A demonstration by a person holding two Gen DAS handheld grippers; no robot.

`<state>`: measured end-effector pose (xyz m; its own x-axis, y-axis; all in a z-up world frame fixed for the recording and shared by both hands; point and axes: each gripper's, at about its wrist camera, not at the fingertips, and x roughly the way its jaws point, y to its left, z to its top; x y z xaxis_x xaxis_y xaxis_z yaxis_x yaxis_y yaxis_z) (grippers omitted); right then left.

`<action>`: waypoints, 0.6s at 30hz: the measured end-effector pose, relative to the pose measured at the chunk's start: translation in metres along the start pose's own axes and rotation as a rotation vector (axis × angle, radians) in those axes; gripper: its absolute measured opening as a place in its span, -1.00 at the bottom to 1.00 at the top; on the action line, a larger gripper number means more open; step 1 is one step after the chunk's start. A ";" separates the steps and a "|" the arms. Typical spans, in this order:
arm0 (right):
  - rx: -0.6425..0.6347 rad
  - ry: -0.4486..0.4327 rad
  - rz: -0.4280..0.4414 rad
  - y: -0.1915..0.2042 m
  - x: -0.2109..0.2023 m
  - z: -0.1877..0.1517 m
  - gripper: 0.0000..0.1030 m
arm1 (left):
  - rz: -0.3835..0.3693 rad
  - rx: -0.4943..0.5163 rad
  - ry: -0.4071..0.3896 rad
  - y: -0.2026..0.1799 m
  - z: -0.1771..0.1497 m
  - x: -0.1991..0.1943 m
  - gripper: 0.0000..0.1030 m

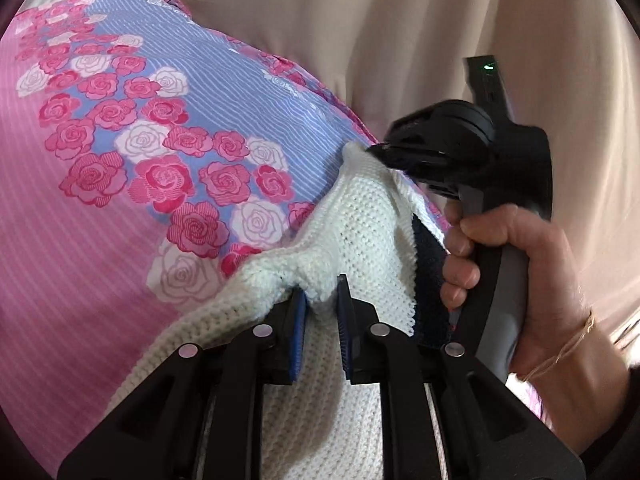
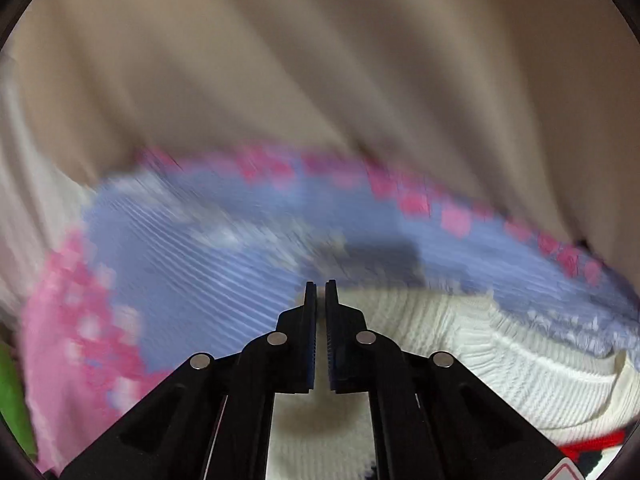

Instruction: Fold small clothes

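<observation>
A small white knit sweater (image 1: 352, 236) with a dark navy part lies on a bed sheet printed with pink roses on blue and pink (image 1: 160, 128). My left gripper (image 1: 322, 292) is shut on a bunched fold of the sweater's white knit. In the left wrist view my right gripper (image 1: 384, 152) pinches the sweater's far edge and a hand holds its handle. In the blurred right wrist view my right gripper (image 2: 320, 292) has its jaws nearly together at the edge of the white sweater (image 2: 500, 344), whose ribbed hem lies to the right.
A beige curtain or cloth (image 1: 400, 32) hangs behind the bed. A red and dark patch (image 2: 592, 444) shows at the lower right of the right wrist view. Something green (image 2: 12, 400) sits at its left edge.
</observation>
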<state>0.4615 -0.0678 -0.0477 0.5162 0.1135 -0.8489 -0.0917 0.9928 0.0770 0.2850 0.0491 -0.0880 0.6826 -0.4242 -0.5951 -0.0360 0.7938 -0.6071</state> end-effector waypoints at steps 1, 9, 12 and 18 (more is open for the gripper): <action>0.012 0.003 -0.012 -0.004 0.003 -0.003 -0.94 | 0.007 0.007 0.000 -0.002 0.000 0.000 -0.71; 0.332 -0.294 -0.020 -0.130 -0.166 -0.133 -0.44 | 0.020 0.016 -0.002 -0.003 0.002 0.003 -0.71; 0.484 -0.303 -0.183 -0.196 -0.207 -0.223 -0.73 | 0.029 0.022 -0.005 -0.007 0.001 0.003 -0.71; 0.643 -0.186 -0.214 -0.268 -0.191 -0.294 -1.00 | 0.040 0.031 -0.004 -0.008 0.002 0.006 -0.71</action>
<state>0.1372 -0.3665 -0.0601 0.6092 -0.1393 -0.7807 0.5203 0.8131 0.2609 0.2912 0.0408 -0.0857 0.6838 -0.3904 -0.6165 -0.0404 0.8233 -0.5662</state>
